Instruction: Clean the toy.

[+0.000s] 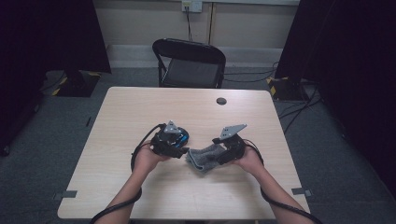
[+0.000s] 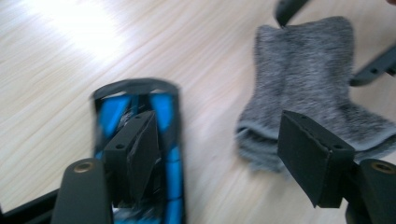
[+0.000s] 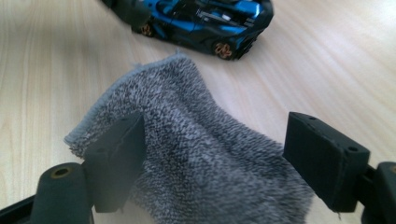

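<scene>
A blue and black toy car (image 1: 183,136) (image 3: 205,21) lies mid-table. A grey fuzzy sock (image 1: 204,157) (image 2: 303,79) (image 3: 196,140) lies just right of it. My left gripper (image 1: 182,147) (image 2: 224,156) is open; its left jaw hangs over the car (image 2: 168,121), nothing sits between the pads, and the sock's cuff lies ahead of its right jaw. My right gripper (image 1: 216,154) (image 3: 219,158) stands open astride the sock: the left pad rests against the fabric and the right pad is clear of it. Its black fingers (image 2: 373,70) flank the sock's far end.
The light wooden table (image 1: 140,107) has a dark round cap (image 1: 221,101) near its far edge. A black folding chair (image 1: 189,63) stands behind it. Cables run over the grey floor at the right.
</scene>
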`<state>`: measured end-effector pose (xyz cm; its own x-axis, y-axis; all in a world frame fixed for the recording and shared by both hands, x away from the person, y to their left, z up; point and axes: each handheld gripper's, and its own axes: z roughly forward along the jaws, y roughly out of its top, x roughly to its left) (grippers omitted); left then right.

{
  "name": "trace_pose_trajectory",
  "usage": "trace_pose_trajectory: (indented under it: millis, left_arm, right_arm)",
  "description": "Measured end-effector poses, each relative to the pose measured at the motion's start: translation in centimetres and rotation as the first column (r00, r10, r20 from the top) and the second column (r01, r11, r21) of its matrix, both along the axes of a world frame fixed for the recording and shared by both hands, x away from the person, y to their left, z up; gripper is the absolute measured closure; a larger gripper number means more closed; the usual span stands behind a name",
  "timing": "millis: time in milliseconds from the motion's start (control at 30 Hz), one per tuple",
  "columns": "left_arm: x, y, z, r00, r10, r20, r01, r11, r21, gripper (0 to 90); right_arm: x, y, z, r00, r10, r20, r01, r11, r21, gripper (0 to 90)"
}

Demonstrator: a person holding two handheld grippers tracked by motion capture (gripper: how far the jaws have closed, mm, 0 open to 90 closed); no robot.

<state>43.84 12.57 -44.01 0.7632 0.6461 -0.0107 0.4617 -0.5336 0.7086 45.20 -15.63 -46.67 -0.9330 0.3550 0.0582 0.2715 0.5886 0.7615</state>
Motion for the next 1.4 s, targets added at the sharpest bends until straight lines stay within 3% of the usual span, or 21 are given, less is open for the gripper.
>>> trace_pose_trajectory:
  millis: [100, 200, 233, 467, 567, 733, 933, 1400]
  left_arm:
    - [0.8, 1.1, -0.3, 0.9977, 0.067, -0.011, -0.067, 0.9974, -0.025, 26.5]
    - [1.8, 1.7, -0.8, 0.9946, 0.102, -0.019, -0.102, 0.9944, -0.026, 25.6]
    - [2.6, 1.8, -1.2, 0.9926, 0.119, -0.026, -0.119, 0.9929, -0.008, 24.7]
    - [4.6, 1.5, -2.8, 0.9875, 0.142, -0.068, -0.144, 0.9896, -0.012, 21.2]
    - [5.0, 1.2, -3.1, 0.9874, 0.14, -0.074, -0.142, 0.9897, -0.018, 20.5]
    - [5.4, 0.1, -3.5, 0.9943, 0.093, -0.053, -0.092, 0.9957, 0.011, 19.6]
    - [5.7, -0.2, -4.2, 0.9965, 0.059, -0.059, -0.058, 0.9982, 0.017, 20.0]
    - [6.4, -0.7, -5.4, 0.9948, 0.062, -0.081, -0.06, 0.9977, 0.032, 17.9]
  right_arm:
    - [-0.1, 0.3, -0.5, 0.9998, 0.019, -0.008, -0.019, 1.0, -0.007, 23.9]
    - [-0.2, 0.4, -1.0, 0.9995, 0.028, -0.012, -0.029, 0.999, -0.018, 24.3]
    - [-0.2, 0.5, -1.2, 0.9994, 0.032, -0.015, -0.033, 0.999, -0.019, 24.3]
    - [-0.2, 0.3, -2.4, 0.999, 0.041, -0.017, -0.041, 0.999, -0.032, 26.3]
    - [-0.2, 0.2, -2.6, 0.999, 0.04, -0.018, -0.041, 0.999, -0.025, 26.5]
    - [-0.2, 0.2, -2.7, 0.9991, 0.041, -0.011, -0.042, 0.999, -0.03, 27.2]
    - [-0.2, 0.1, -2.8, 0.9994, 0.034, -0.011, -0.034, 0.999, -0.025, 27.4]
    - [-0.3, 0.0, -3.1, 0.9997, 0.023, 0.001, -0.023, 1.0, -0.017, 31.2]
